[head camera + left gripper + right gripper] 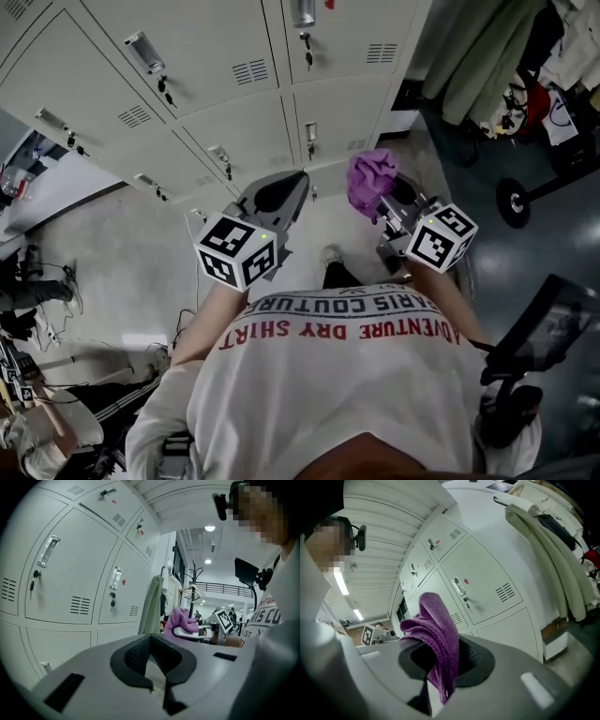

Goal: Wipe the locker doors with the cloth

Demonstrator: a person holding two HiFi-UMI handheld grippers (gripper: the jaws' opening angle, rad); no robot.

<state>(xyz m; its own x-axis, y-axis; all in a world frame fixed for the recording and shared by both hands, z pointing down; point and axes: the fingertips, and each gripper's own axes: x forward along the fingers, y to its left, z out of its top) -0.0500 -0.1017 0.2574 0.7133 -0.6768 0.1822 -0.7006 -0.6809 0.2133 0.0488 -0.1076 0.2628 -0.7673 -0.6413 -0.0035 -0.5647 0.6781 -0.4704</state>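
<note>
Pale grey locker doors (234, 56) with handles, keys and vents fill the wall ahead, and they also show in the left gripper view (70, 573) and the right gripper view (483, 583). My right gripper (389, 195) (445, 656) is shut on a bunched purple cloth (370, 178) (436, 625) and is held short of the doors. The cloth (180, 620) also shows from the left gripper's side. My left gripper (279, 194) (151, 643) hangs beside it at about the same height, shut, with nothing between its black pads.
Green and cream coats (478, 56) (548, 541) hang just right of the lockers. A wheeled stand base (514, 202) sits on the floor at right, with a black screen (548, 328) nearer me. Cables and gear (37, 281) lie at left.
</note>
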